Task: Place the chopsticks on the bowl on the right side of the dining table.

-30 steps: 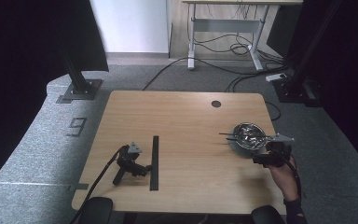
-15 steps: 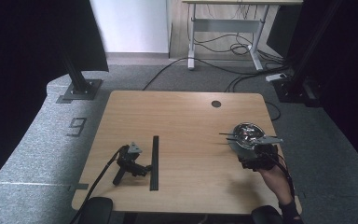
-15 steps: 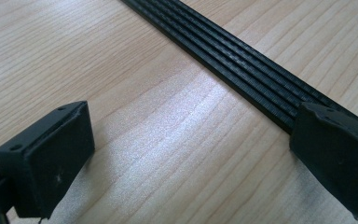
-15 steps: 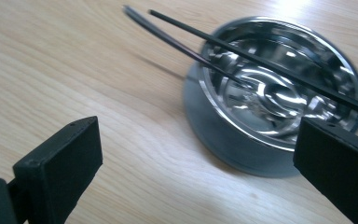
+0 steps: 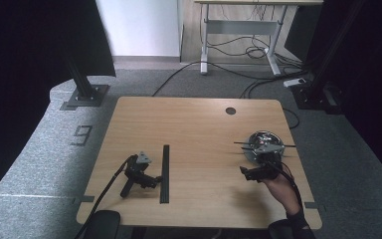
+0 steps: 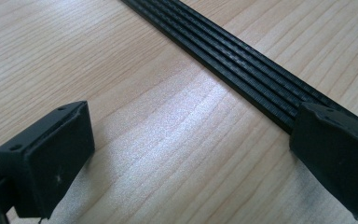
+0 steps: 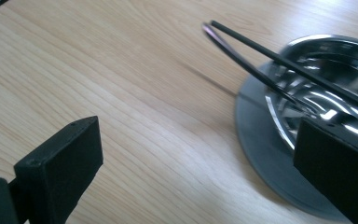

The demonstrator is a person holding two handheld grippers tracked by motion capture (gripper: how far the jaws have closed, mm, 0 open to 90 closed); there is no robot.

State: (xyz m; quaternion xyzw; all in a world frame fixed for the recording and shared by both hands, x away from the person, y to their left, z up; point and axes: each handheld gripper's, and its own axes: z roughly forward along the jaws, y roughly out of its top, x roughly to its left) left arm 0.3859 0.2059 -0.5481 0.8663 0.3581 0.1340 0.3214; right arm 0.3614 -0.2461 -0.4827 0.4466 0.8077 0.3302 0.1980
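While the right gripper [image 5: 247, 173] hovers jaws apart and empty just beside the steel bowl [image 5: 263, 146] at the table's [image 5: 199, 124] right edge, black chopsticks [image 7: 279, 60] lie across the bowl. Left gripper [image 5: 144, 177] lies on the table, jaws apart, against the black strip [image 5: 165, 173].

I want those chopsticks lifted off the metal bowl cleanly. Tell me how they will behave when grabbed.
The chopsticks look thin, straight and stiff, so probably light and rigid. They lie across the rim of the shiny bowl with ends overhanging, so a nudge could well tip or roll them off. Their smooth, slim shafts may slip in the open right claw.
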